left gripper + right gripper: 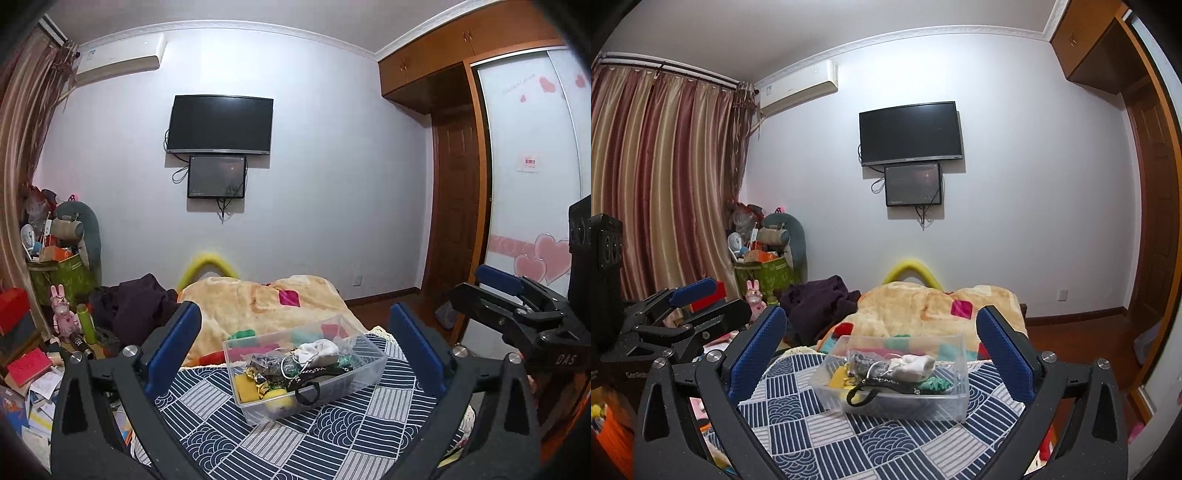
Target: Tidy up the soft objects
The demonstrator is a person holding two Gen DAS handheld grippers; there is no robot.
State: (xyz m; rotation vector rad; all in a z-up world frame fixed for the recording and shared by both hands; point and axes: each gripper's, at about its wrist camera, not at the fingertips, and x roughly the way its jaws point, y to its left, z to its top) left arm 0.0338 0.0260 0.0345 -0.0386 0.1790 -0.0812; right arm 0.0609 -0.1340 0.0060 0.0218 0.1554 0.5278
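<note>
A clear plastic bin [373,369] [960,369] sits on the blue-and-white patterned cloth [280,439] [886,446]. It holds several soft things: a white sock [319,350] [916,363], a yellow piece [246,388], a black strap loop [307,392] [860,397], green fabric [936,384]. My left gripper [295,347] is open and empty, held above and short of the bin. My right gripper [882,347] is open and empty, likewise short of the bin. Each gripper shows at the side of the other's view.
A peach blanket [258,299] [923,306] lies behind the bin. A dark garment [136,306] [820,302] lies to its left. Clutter, a green bag [62,277] and a pink rabbit [62,314] stand at the left. A wardrobe [532,184] is at the right.
</note>
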